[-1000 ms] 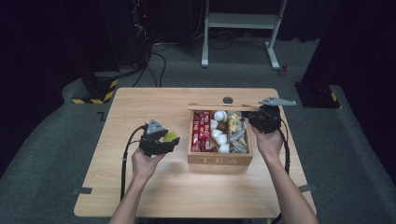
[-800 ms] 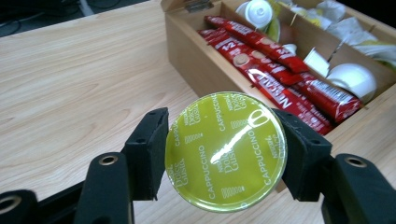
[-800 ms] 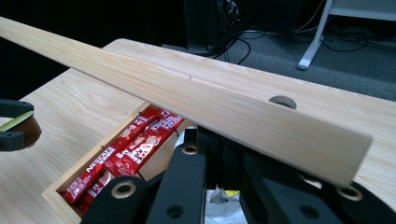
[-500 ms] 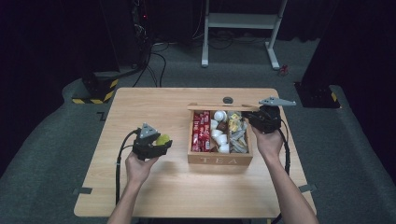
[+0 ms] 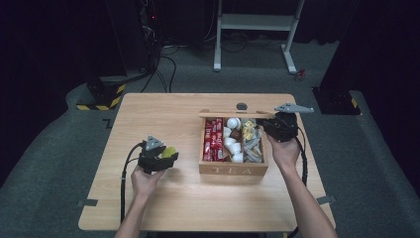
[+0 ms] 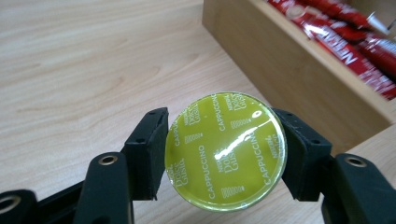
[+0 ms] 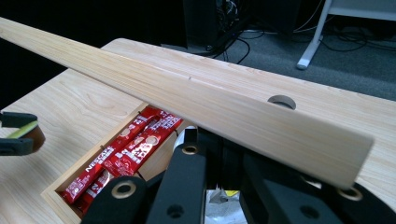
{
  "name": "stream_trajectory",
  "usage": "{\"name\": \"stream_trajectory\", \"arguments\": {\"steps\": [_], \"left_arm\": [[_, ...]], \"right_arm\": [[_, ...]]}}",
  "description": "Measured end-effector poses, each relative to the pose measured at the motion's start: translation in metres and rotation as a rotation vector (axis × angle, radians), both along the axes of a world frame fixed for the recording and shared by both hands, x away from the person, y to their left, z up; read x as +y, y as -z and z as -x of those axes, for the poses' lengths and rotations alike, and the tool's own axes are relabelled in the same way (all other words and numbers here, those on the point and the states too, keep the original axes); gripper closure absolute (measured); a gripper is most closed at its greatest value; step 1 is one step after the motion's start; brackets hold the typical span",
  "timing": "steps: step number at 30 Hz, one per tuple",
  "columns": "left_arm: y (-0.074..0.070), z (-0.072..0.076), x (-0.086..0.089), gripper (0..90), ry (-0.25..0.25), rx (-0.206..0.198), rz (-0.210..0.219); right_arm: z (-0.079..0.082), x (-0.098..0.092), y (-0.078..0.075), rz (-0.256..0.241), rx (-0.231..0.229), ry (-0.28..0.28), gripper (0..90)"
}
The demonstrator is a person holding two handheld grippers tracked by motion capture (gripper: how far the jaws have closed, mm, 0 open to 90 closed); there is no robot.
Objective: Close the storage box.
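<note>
left hand-held gripper (image 6: 224,154) holds a round lime-green foil-topped cappuccino capsule (image 6: 225,150) by its rim, one black jaw on each side, over the light wooden bench (image 5: 148,198) and left of the open wooden tea box (image 5: 233,169). in the high view the capsule (image 5: 169,151) sits well apart from the box wall.

right hand-held gripper (image 5: 280,128) is at the box's back right corner, propping the thin wooden lid (image 7: 187,98) up — jaws closed on its edge as far as i can judge, though the contact itself is hidden under the board.

risks from here:
- grip is across the curved rim only; a twist of the wrist or slack in the squeeze could let the capsule pivot and drop on the bench, or land foil-down.
- foil is thin — over-squeezing may dent the cup.
- if the capsule goes into the box, the near compartment is packed with red stick sachets (image 6: 355,37) and the middle one with white pods (image 5: 233,144); a low approach could clip the box wall.
- lid rests on a small hold; if it slips it falls shut on the left gripper or the contents.
</note>
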State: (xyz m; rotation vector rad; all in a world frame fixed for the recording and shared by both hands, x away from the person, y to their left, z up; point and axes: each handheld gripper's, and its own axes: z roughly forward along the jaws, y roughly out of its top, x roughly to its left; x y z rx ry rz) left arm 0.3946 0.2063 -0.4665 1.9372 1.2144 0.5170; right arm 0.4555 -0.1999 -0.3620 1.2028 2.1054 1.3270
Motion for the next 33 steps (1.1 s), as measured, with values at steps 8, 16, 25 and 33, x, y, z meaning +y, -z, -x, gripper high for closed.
{"name": "stream_trajectory", "arguments": {"steps": [8,16,25,33], "left_arm": [[0.015,-0.004,-0.001,40.8,-0.028,0.022,-0.018],[0.023,-0.007,-0.009,40.8,-0.031,0.03,-0.044],[0.032,-0.011,-0.019,40.6,-0.018,0.03,-0.084],[0.036,-0.012,-0.022,40.3,-0.014,0.034,-0.101]], "right_arm": [[0.0,0.0,0.0,-0.001,0.001,0.002,89.3],[0.001,0.0,0.002,-0.001,0.001,0.001,89.3],[0.001,-0.001,0.002,-0.001,0.007,0.0,89.3],[0.001,-0.001,0.003,0.001,0.007,-0.001,89.3]]}}
